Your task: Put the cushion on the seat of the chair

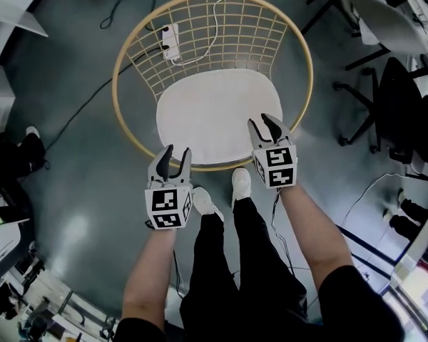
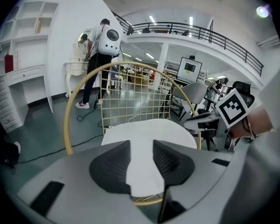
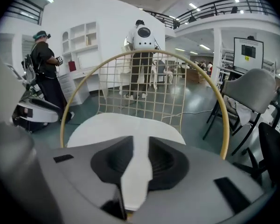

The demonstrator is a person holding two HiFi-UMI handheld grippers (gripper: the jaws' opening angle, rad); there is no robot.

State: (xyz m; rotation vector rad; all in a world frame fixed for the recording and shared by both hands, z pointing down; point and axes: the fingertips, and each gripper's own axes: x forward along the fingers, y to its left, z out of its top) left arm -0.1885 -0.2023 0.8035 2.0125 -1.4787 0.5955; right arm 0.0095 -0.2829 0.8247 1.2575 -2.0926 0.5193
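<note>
A white round cushion (image 1: 214,116) lies flat on the seat of a round wire chair with a yellow hoop frame (image 1: 121,63). My left gripper (image 1: 174,157) hovers just off the seat's front-left edge, jaws parted with nothing between them. My right gripper (image 1: 266,125) hangs over the cushion's front-right part, jaws narrowly parted and also empty. In the left gripper view the cushion (image 2: 149,129) shows through the gap of the left gripper (image 2: 141,146). In the right gripper view the cushion (image 3: 116,127) lies below the right gripper (image 3: 141,143).
A power strip (image 1: 171,40) and cables lie on the floor behind the chair. Dark office chairs (image 1: 392,112) stand at the right. My shoes (image 1: 240,184) are at the chair's front. A person (image 2: 100,64) stands by white shelves (image 2: 18,78) beyond the chair.
</note>
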